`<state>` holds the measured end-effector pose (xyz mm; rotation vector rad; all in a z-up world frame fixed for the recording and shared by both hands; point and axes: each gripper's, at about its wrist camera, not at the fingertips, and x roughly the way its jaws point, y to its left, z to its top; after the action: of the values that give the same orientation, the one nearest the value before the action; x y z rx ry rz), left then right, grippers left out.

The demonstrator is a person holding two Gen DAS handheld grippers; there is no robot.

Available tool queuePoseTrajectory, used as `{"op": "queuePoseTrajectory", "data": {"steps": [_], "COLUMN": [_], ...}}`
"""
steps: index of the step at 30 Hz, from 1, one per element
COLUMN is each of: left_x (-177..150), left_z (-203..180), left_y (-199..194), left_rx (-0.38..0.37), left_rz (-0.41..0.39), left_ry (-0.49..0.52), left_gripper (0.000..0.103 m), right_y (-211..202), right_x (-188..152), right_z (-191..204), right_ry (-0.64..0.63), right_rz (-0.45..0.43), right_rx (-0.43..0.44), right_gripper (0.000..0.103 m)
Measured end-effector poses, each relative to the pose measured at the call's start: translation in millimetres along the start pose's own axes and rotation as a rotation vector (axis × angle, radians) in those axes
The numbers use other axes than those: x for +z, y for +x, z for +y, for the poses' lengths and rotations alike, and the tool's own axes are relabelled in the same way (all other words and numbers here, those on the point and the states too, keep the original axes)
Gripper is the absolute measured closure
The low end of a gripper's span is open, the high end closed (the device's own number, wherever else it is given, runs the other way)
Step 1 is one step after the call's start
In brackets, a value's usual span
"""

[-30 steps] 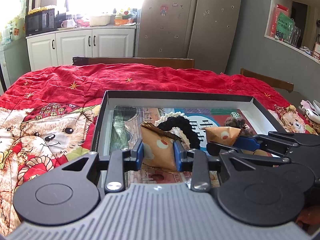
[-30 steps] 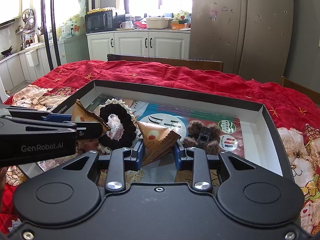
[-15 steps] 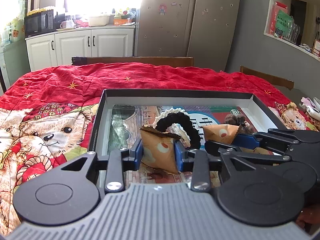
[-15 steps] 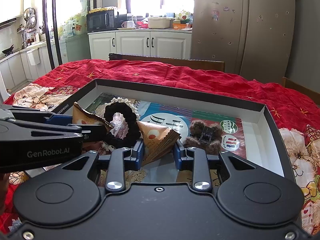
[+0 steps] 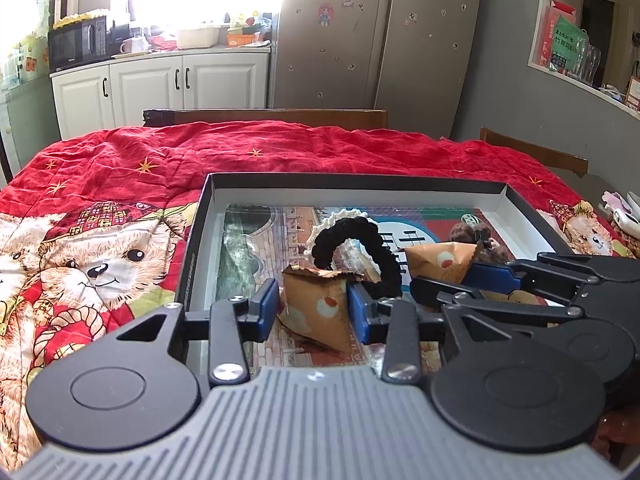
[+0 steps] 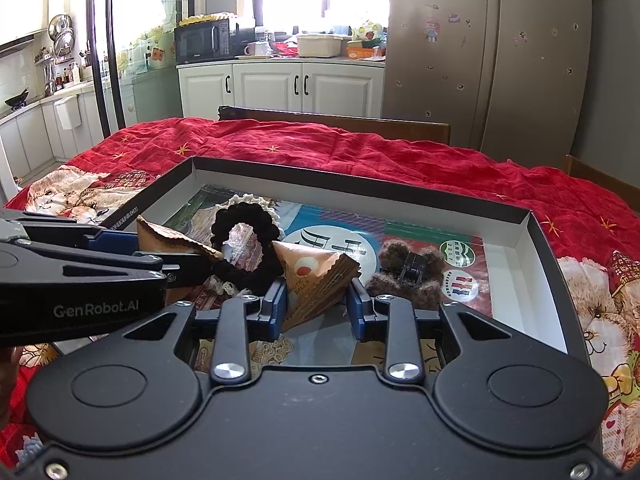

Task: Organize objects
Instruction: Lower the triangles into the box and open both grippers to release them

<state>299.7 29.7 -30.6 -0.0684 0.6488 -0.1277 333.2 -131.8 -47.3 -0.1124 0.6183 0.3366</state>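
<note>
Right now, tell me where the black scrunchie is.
The black scrunchie lies inside the shallow box, left of centre in the right wrist view, between the two orange snack packets, with the brown fuzzy hair clip further right.

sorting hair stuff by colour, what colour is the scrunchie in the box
Black, with a cream lace trim: scrunchie, clearest in the right wrist view.

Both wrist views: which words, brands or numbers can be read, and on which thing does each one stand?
"GenRobot.AI": on the side of the left gripper.
"2017": on a green round sticker on the floor of the box.
Print on the right gripper's orange snack packet: too blurred.
Large characters on the white circle in the box: partly hidden.
Green package on the shelf: too small.
</note>
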Motion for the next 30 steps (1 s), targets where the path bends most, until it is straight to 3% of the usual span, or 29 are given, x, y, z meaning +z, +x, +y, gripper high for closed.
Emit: {"op": "queuePoseTrajectory", "data": {"steps": [30], "left_x": [6.1], "left_z": [2.7], "left_y": [-22.7], "left_rx": [0.019], "left_rz": [-0.060], "left_ry": [-0.036], "left_gripper": [0.029], "right_y": [-27.4], "right_x": [5.4], "right_z": [-14.7], "right_ry": [0.076], "right_rz": [-0.072], "right_rx": [-0.009], "right_gripper": [0.050]}}
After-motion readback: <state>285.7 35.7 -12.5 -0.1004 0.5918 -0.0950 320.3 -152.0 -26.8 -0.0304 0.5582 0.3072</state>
